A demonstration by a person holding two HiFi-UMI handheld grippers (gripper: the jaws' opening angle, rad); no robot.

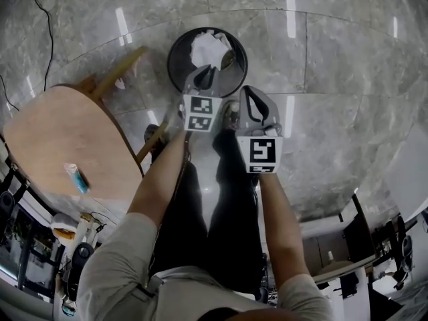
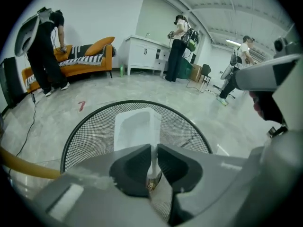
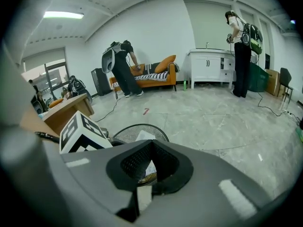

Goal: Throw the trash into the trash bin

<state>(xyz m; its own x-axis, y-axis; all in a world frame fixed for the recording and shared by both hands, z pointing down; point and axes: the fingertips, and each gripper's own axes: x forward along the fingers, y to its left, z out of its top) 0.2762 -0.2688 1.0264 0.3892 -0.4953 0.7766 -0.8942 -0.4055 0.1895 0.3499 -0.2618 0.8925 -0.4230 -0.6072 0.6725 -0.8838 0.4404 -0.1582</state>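
A round black mesh trash bin (image 1: 175,45) (image 2: 94,117) (image 3: 128,131) stands on the marble floor in front of the person's feet. My left gripper (image 1: 206,72) (image 2: 152,155) hangs over the bin's near rim. Its jaws are closed to a thin slit on the edge of a white piece of paper (image 1: 207,45) (image 2: 136,126) (image 3: 142,137) that reaches out over the bin. Some brownish trash lies deeper in the bin. My right gripper (image 1: 253,95) (image 3: 151,145) is just right of the bin, shut and empty.
A round wooden table (image 1: 60,132) stands at the left with a small blue and white item (image 1: 75,177) on it, and one leg (image 1: 120,72) slants toward the bin. Further off are an orange sofa (image 2: 85,60), a white cabinet (image 2: 144,53) and several people.
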